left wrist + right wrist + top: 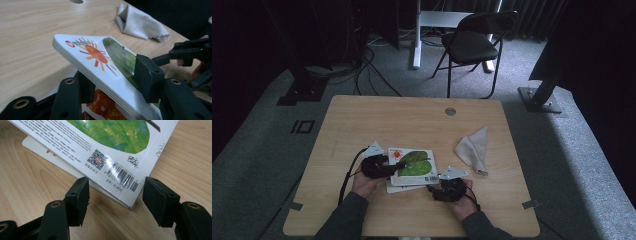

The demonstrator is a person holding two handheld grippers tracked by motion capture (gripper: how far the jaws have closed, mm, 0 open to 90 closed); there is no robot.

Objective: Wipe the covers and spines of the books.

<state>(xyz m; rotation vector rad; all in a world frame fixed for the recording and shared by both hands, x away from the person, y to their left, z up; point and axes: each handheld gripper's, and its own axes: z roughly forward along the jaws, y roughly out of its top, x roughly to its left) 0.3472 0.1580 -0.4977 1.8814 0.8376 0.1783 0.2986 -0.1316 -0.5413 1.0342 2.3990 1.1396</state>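
Your left tool sits nearest you at the left, its black jaws pinching the lifted cover of the white board book with the red sun and green leaf: in the left gripper view one jaw presses on the leaf picture while the other sits under the raised white edge of the book, with a page showing orange print beneath. That book lies at the middle of the pale wooden surface, toward your edge, its cover tilted up on the left side. Your right tool rests just beside the book's near corner, jaws spread apart and touching nothing; in the right gripper view the barcode corner of the book lies just ahead of the gap between them. Farther right, well apart from the book, lies a crumpled light grey cloth.
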